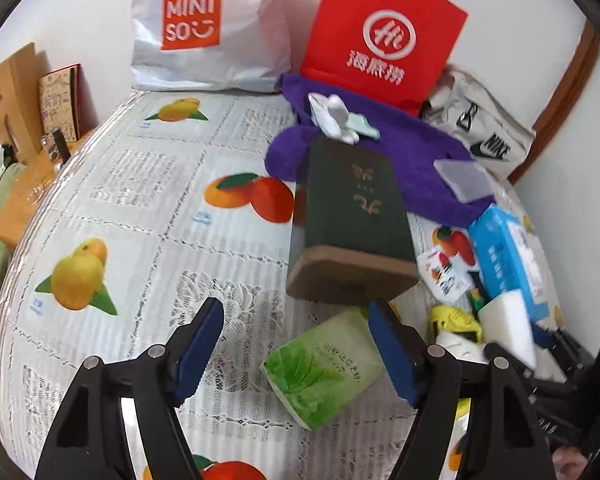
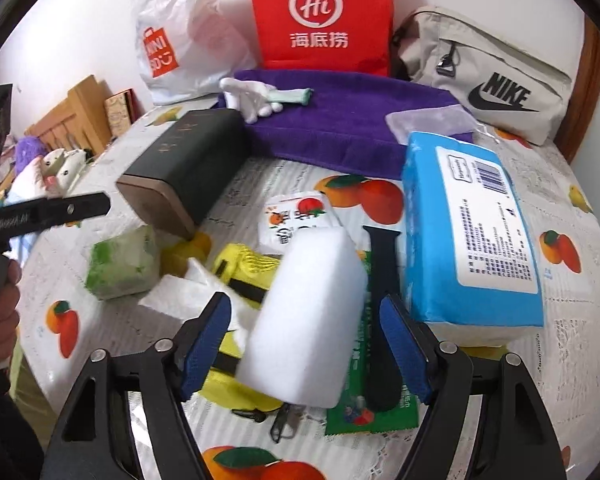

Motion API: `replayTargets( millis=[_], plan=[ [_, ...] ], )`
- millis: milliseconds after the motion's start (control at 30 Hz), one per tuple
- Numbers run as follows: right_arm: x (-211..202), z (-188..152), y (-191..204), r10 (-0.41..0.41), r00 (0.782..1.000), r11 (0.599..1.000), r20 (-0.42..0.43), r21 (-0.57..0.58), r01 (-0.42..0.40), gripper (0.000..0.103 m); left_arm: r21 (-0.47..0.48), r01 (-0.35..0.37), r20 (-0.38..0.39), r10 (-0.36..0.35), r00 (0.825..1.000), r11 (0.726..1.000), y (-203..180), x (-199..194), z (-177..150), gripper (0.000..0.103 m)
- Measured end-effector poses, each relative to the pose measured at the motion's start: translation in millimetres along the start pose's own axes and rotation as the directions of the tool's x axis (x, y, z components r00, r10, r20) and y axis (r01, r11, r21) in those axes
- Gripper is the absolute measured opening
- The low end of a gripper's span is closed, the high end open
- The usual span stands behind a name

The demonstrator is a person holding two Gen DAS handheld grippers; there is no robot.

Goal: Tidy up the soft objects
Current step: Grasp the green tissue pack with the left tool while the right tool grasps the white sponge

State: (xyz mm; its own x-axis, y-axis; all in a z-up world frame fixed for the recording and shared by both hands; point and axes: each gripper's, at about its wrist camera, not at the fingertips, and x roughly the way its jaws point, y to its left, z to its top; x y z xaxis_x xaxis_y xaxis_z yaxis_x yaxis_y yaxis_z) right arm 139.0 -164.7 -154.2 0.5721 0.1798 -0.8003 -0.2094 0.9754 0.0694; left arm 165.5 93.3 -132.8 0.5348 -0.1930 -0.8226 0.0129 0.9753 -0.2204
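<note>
My left gripper point(image 1: 296, 344) is open over the fruit-print tablecloth point(image 1: 140, 208), just left of a green tissue pack point(image 1: 324, 372) that lies by its right finger. A dark box point(image 1: 352, 220) lies just beyond. My right gripper point(image 2: 304, 344) is open around a white sponge block point(image 2: 308, 316), which sits between the fingers without clear contact. Under and around it lie a yellow pouch point(image 2: 244, 268), a white tissue point(image 2: 188, 296), a black strap point(image 2: 380, 280) and a green packet point(image 2: 368, 412). A blue wipes pack point(image 2: 468, 232) lies to the right.
At the back stand a white Miniso bag point(image 1: 204, 28), a red paper bag point(image 2: 320, 16) and a beige Nike bag point(image 2: 488, 80). A purple towel point(image 2: 340, 124) carries a white glove point(image 2: 248, 100). The left gripper's handle point(image 2: 40, 216) shows at the left in the right wrist view.
</note>
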Motion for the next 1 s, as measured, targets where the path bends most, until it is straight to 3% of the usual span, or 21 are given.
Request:
replayTargets(
  millis=[33,67,300,467,533,667,867,967,1000],
  plan=[
    [0.0,-0.6,-3.0,0.005,1.000,1.000,-0.003,0.009,-0.005,0.045,0.006,-0.004,-0.014,0.004,1.000,1.000,-1.5,6.1,-1.0,0.073],
    [-1.6,-1.9,-6.6,0.033,0.999,0.999,-0.010,0.026,-0.033,0.043,0.008,-0.001,-0.023,0.001,1.000,1.000,-1.7,9.7,-1.6,0.073],
    [-35.4,-13.2,-19.6,0.049,0.996,0.998,0.076,0.048,-0.052,0.041,0.041,0.077,-0.075,-0.074,0.994,0.996,-9.3,26.8,-13.9,0.073],
    [-56.6,-25.3,-31.9,0.067,0.992,0.996,0.106,0.057,-0.073,0.041,0.089,0.089,-0.096,-0.081,0.992,0.992,-20.1,25.7,-29.5,0.073],
    [-62.3,-30.9,-36.9,0.063,0.992,0.996,0.110,0.052,-0.069,0.031,0.105,0.096,-0.101,-0.086,0.991,0.990,-24.1,21.7,-35.8,0.073],
    [-65.5,-44.3,-51.5,0.045,0.994,0.996,0.099,0.071,-0.052,0.029,0.149,0.098,-0.108,-0.083,0.991,0.984,-34.9,16.0,-49.9,0.079],
    [-65.1,-59.4,-69.1,0.096,0.991,0.986,0.093,0.131,-0.108,0.029,0.188,0.074,-0.105,-0.055,0.993,0.979,-44.7,9.0,-66.2,0.083],
    [-64.9,-61.4,-64.4,0.104,0.990,0.988,0.097,0.106,-0.114,0.036,0.196,0.073,-0.104,-0.053,0.993,0.978,-45.4,6.4,-73.2,0.087],
    [-63.8,-61.5,-62.7,0.099,0.990,0.989,0.098,0.099,-0.108,0.043,0.198,0.072,-0.101,-0.053,0.994,0.977,-46.2,5.6,-75.1,0.088]
  ],
)
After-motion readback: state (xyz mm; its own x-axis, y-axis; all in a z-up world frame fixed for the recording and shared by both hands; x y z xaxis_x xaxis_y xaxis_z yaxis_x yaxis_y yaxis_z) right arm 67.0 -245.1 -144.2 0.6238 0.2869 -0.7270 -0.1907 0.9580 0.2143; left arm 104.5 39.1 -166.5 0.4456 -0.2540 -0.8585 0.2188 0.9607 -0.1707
